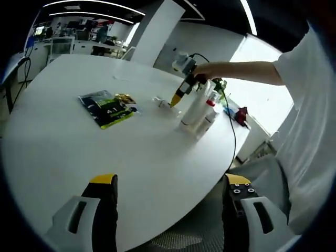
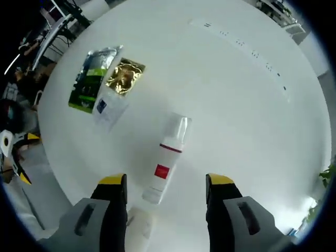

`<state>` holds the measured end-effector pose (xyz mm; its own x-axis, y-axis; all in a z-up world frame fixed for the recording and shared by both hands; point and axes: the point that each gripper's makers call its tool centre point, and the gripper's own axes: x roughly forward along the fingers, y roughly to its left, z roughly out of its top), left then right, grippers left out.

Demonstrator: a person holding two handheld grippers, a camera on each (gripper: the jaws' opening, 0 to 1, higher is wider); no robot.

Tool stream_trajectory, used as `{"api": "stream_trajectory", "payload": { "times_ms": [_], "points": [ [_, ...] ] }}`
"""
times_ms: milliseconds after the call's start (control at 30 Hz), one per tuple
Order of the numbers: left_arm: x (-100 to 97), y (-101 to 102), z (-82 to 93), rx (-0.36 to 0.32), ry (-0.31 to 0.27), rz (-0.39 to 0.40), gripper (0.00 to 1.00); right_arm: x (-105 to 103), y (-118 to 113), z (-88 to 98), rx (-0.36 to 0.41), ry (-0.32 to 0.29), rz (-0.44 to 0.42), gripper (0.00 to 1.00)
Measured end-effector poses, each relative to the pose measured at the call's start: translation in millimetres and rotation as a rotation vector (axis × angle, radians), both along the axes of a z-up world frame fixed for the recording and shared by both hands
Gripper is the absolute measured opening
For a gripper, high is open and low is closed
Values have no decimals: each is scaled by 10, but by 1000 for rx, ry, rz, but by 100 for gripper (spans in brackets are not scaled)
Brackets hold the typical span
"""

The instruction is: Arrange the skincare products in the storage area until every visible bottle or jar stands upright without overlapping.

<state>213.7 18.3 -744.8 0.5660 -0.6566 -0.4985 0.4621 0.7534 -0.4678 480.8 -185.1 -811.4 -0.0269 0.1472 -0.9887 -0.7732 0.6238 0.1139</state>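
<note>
A round white table (image 2: 236, 94) carries sachets (image 2: 94, 79) and a white bottle (image 2: 165, 163).

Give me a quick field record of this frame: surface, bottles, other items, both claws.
surface: round white table
bottles: white bottle with red label, clear cap, seen from above between the right claw's jaws; taller white bottle next to it
other items: green-black sachet, gold sachet, clear sachet, grouped flat on the table
left claw: open, empty, at the table edge
right claw: open, above the bottles, holding nothing
task state: bottles stand close together; contact cannot be told
</note>
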Motion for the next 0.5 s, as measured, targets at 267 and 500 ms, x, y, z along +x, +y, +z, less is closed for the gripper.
{"api": "stream_trajectory", "payload": {
  "times_ms": [267,500],
  "points": [
    [26,45,-20,-5,8,24,74,-9,9,-82,-32,-2,35,54],
    [36,68,-29,-6,11,35,74,8,-13,-169,-49,-10,39,51]
  ]
}}
